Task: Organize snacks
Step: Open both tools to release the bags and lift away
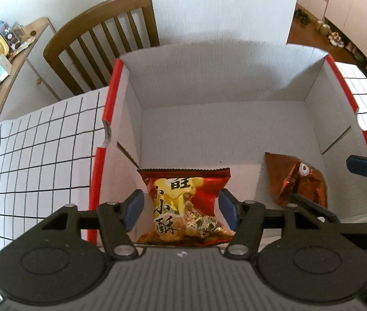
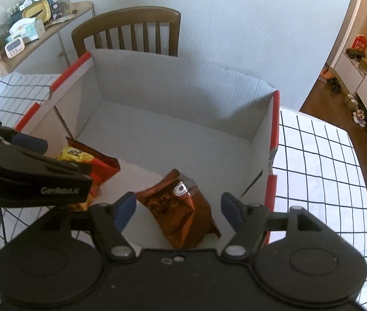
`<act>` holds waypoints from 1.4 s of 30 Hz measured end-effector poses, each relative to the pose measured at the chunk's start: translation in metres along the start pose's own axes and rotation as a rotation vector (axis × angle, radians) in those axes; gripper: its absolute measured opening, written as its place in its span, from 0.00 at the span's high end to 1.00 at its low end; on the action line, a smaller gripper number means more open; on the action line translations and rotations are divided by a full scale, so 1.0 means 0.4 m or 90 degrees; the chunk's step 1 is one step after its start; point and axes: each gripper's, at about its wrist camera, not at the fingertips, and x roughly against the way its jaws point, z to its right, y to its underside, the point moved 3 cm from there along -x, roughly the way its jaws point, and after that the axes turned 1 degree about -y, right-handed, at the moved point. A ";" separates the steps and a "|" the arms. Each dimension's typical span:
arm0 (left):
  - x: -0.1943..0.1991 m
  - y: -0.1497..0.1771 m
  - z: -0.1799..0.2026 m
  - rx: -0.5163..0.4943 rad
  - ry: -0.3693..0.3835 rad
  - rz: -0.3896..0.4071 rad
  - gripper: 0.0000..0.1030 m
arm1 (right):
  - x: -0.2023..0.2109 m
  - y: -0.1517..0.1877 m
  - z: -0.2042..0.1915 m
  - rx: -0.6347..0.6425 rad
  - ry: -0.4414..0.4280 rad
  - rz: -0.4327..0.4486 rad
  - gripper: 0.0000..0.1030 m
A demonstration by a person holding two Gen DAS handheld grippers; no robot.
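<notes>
- The red bag (image 1: 186, 207), printed with yellow and white characters, lies in the near left part of the box (image 1: 222, 129), its far sealed edge pointing toward the far wall.
- The left tool (image 1: 182, 208) stands open over it: the blue pads (image 1: 133, 207) flank the bag on either side, and I cannot tell whether they touch it.
- The brown bag (image 2: 181, 212), shiny and crumpled, lies in the near right part of the box, apart from the red bag (image 2: 92, 165).
- The right tool (image 2: 177, 211) is open above the brown bag, with clear gaps between its pads (image 2: 125, 210) and the foil.
- From the right wrist view, the left tool (image 2: 28, 171) shows at the left edge, covering part of the red bag.
- The box (image 2: 183, 119) is white cardboard inside with red trim along its left and right rims; the far half of its floor is bare.
- The box sits on the worktop (image 1: 41, 155), which is covered by a white cloth with a black grid.
- A wooden chair (image 1: 105, 41) stands at the far side of the worktop, behind the box's far left corner.
- A sideboard (image 2: 54, 26) at far left carries tissue packs, a small white timer and other clutter.
- A white wall rises behind the chair.
</notes>
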 end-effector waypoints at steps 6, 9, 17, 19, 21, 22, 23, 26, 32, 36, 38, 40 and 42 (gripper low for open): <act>0.055 0.017 -0.012 0.001 -0.008 0.028 0.36 | 0.049 0.006 0.002 -0.008 -0.007 0.022 0.20; 0.086 0.024 -0.021 0.002 -0.007 0.040 0.36 | 0.079 0.009 0.002 -0.008 -0.013 0.036 0.15; 0.173 0.056 -0.048 0.006 0.004 0.078 0.34 | 0.169 0.021 -0.011 -0.004 -0.030 0.077 0.08; 0.195 0.069 -0.054 0.008 0.002 0.089 0.34 | 0.189 0.027 -0.012 -0.005 -0.030 0.086 0.04; 0.216 0.083 -0.059 0.012 0.004 0.098 0.34 | 0.209 0.030 -0.017 -0.008 -0.032 0.095 0.03; 0.227 0.090 -0.061 0.014 0.005 0.101 0.34 | 0.220 0.033 -0.020 -0.009 -0.035 0.099 0.03; 0.238 0.097 -0.064 0.015 0.006 0.104 0.34 | 0.231 0.037 -0.022 -0.009 -0.036 0.102 0.03; 0.272 0.118 -0.070 0.019 0.012 0.115 0.34 | 0.265 0.046 -0.033 -0.004 -0.043 0.115 0.03; 0.346 0.169 -0.086 0.031 0.030 0.141 0.34 | 0.326 0.077 -0.053 -0.005 -0.064 0.131 0.02; 0.391 0.210 -0.095 0.038 0.046 0.158 0.27 | 0.365 0.105 -0.064 -0.005 -0.083 0.139 0.01; 0.418 0.236 -0.097 0.038 0.054 0.170 0.24 | 0.384 0.126 -0.069 -0.005 -0.093 0.141 0.00; 0.437 0.262 -0.098 0.039 0.065 0.175 0.24 | 0.400 0.145 -0.071 -0.006 -0.101 0.144 0.00; 0.453 0.290 -0.100 0.038 0.070 0.179 0.21 | 0.416 0.165 -0.073 -0.009 -0.110 0.146 0.00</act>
